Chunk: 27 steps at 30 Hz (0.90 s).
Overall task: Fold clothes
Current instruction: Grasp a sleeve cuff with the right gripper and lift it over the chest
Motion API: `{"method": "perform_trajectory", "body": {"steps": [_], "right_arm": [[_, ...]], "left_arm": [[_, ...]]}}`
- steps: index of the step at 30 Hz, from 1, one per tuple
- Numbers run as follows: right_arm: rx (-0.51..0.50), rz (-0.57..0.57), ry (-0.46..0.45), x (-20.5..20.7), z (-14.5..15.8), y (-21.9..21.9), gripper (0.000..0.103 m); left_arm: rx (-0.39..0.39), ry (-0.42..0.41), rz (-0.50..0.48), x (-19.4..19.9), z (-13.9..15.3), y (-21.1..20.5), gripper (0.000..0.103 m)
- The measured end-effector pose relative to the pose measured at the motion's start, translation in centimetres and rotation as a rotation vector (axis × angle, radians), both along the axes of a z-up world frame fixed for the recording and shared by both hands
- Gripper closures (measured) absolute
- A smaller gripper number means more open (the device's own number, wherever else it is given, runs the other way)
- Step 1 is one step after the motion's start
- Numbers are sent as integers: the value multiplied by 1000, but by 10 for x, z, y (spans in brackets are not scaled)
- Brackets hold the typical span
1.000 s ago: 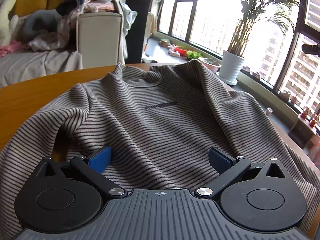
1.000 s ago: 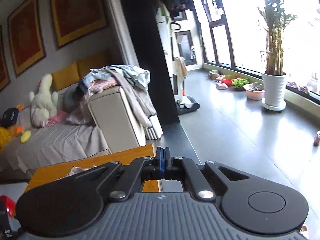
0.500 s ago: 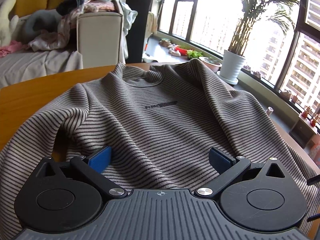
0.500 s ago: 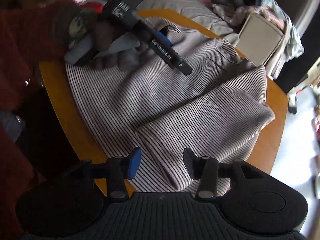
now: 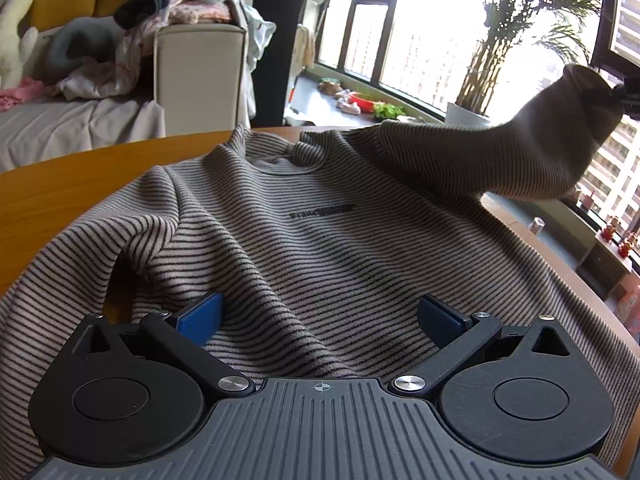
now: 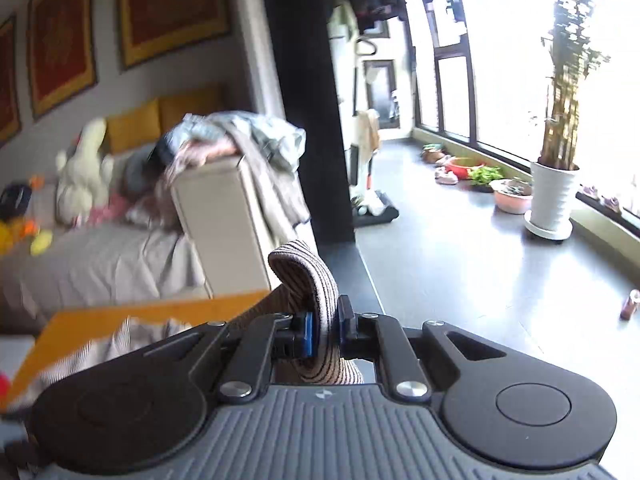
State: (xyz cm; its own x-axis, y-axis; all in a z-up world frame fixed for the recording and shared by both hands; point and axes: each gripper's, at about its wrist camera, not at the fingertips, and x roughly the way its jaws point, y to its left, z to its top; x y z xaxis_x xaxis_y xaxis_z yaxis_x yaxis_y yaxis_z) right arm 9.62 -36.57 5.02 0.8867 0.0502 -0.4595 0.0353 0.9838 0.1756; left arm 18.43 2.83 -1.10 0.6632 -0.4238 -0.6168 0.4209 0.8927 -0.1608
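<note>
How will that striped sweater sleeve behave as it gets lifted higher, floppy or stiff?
Probably floppy: the sleeve sags between the right gripper and the sweater body. It likely drags the body along, since folds already bunch on the table. It seems thick, so the pinched fold probably won't slip easily.

Bright windows [image 6: 500,60], grey floor [image 6: 460,260], beige sofa [image 6: 120,252], potted plant [image 6: 554,196].
</note>
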Motion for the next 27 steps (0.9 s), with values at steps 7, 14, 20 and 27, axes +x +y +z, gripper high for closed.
{"method": "perform_trajectory", "body": {"steps": [7,14,20,27], "right_arm": [[118,62,-63,25,25,18,92],[107,305,-48,81,37,130,92],[94,426,43,114,8,207,92],[65,446,116,117,-26,242,80]], "left_arm": [[-23,3,-1,0,0,3,0],[-53,5,3,0,0,7,0],[-103,11,7,1,0,14,0],[-137,17,9,1,-1,18,0]]}}
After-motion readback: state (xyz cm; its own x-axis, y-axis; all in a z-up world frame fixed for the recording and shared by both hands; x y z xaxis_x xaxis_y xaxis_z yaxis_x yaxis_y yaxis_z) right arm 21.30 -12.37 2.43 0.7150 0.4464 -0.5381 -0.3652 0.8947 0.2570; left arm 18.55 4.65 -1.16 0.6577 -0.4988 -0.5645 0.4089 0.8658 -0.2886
